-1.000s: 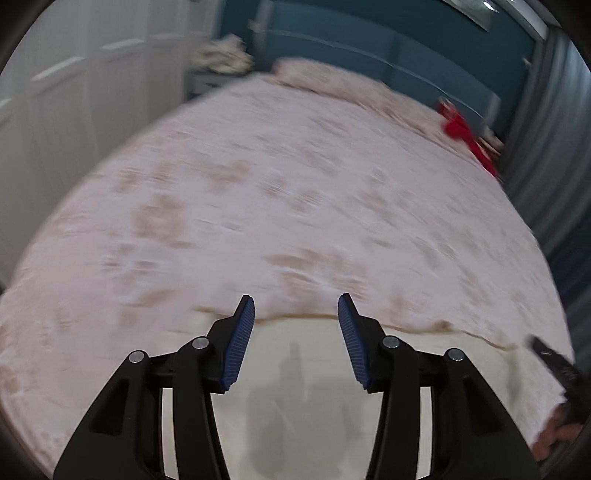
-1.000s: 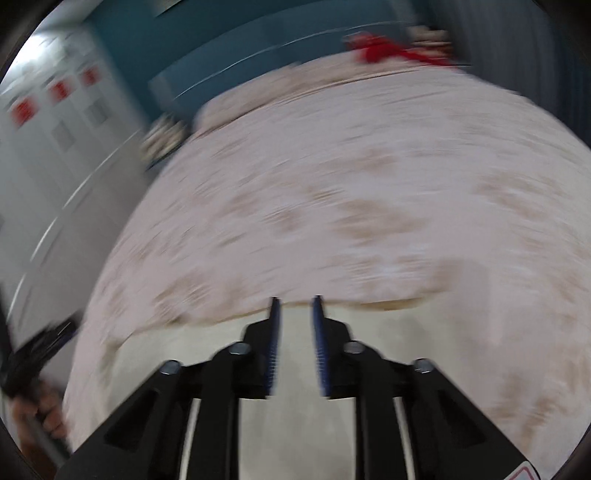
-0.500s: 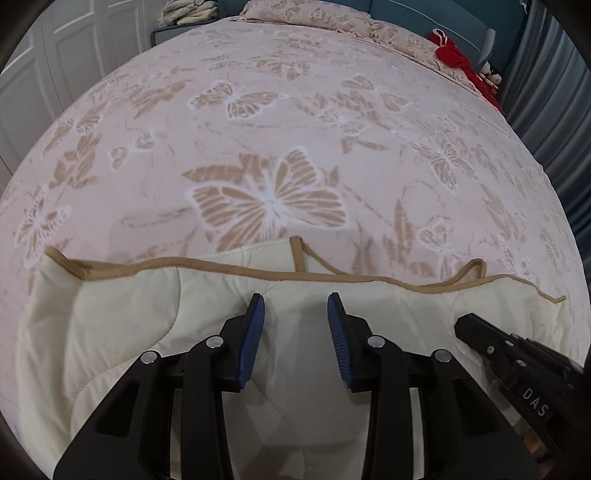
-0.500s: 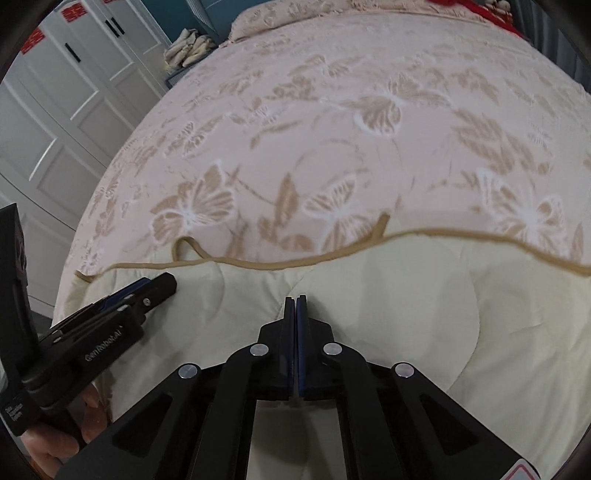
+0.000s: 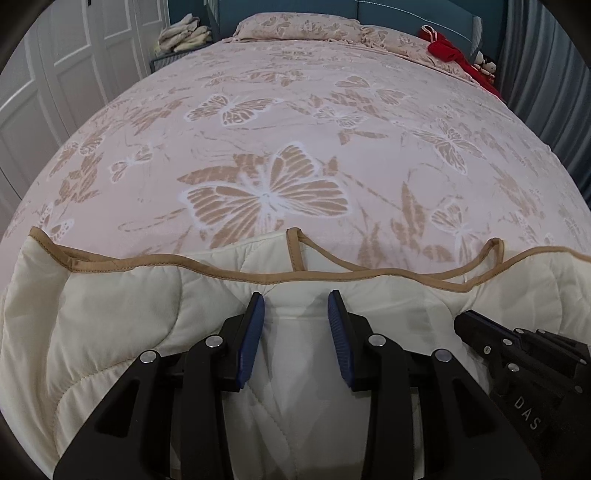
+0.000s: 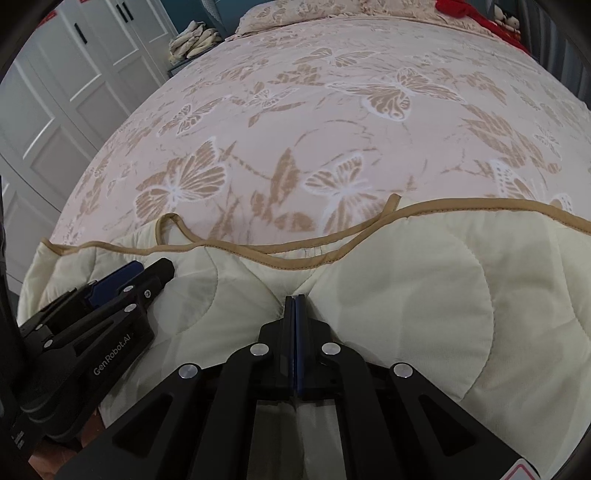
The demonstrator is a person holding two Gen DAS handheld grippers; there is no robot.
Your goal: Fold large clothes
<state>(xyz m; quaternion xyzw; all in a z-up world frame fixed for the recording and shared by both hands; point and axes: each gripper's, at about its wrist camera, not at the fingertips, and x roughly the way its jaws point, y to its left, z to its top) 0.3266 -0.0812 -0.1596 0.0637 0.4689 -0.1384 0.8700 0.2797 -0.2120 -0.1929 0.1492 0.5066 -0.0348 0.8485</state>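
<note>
- A wide bedspread (image 5: 295, 122) printed with tan butterflies covers the bed; a matching pillow (image 5: 299, 26) lies at its far end against a teal headboard (image 5: 406, 11); a red cloth (image 5: 448, 55) sits at the far right corner.
- White panelled wardrobe doors (image 6: 55, 92) stand along the left side; a pile of pale folded cloth (image 5: 184, 37) rests on a low stand beside the headboard; grey curtains (image 5: 546, 74) hang on the right.
- The cream quilted garment (image 5: 110, 314), edged in tan binding (image 5: 221, 271) with thin loose straps, lies bunched across the near edge of the bed, on top of the bedspread.
- The left gripper (image 5: 295, 317) is low over the garment, pointing toward the headboard; its blue-padded fingers are spread, with a ridge of cream fabric between them but not squeezed.
- The right gripper (image 6: 295, 306) is just beside it, level and pointing the same way; its pads are pressed together, pinching a fold of the garment just below the binding; fabric puckers toward the tips.
</note>
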